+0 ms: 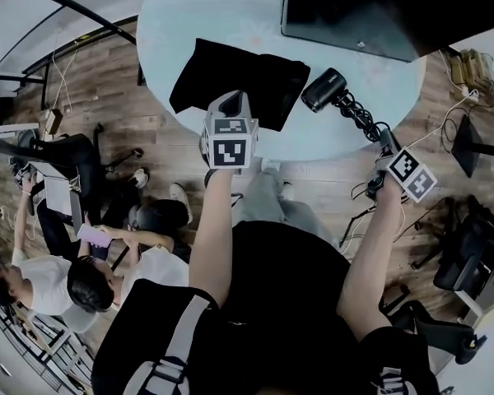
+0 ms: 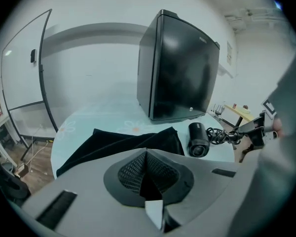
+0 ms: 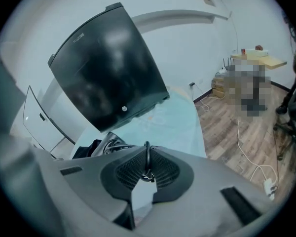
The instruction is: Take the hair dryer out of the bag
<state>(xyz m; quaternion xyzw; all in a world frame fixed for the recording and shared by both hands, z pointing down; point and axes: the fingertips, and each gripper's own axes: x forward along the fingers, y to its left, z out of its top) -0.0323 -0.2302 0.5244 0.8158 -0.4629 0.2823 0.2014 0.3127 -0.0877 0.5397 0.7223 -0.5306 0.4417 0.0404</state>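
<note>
At the near edge of a round pale counter (image 1: 173, 23), the right gripper (image 1: 387, 141) is pinching the coiled black cord (image 1: 361, 118) of the hair dryer (image 1: 323, 89) between nearly closed jaws, apparently using the lead as a tether because the dryer's body is lying further in on the counter. The left gripper (image 1: 232, 99) is hovering fully closed and empty over the counter's front edge, just short of the black bag (image 1: 239, 76), with nothing there for it to steady. The hair dryer is resting on its side on the bare counter just beside the bag's right edge, clear of the fabric, so the removal is looking all but complete. The bag is lying flat and slack, and a tall black cabinet (image 1: 379, 11) is standing behind both.
</note>
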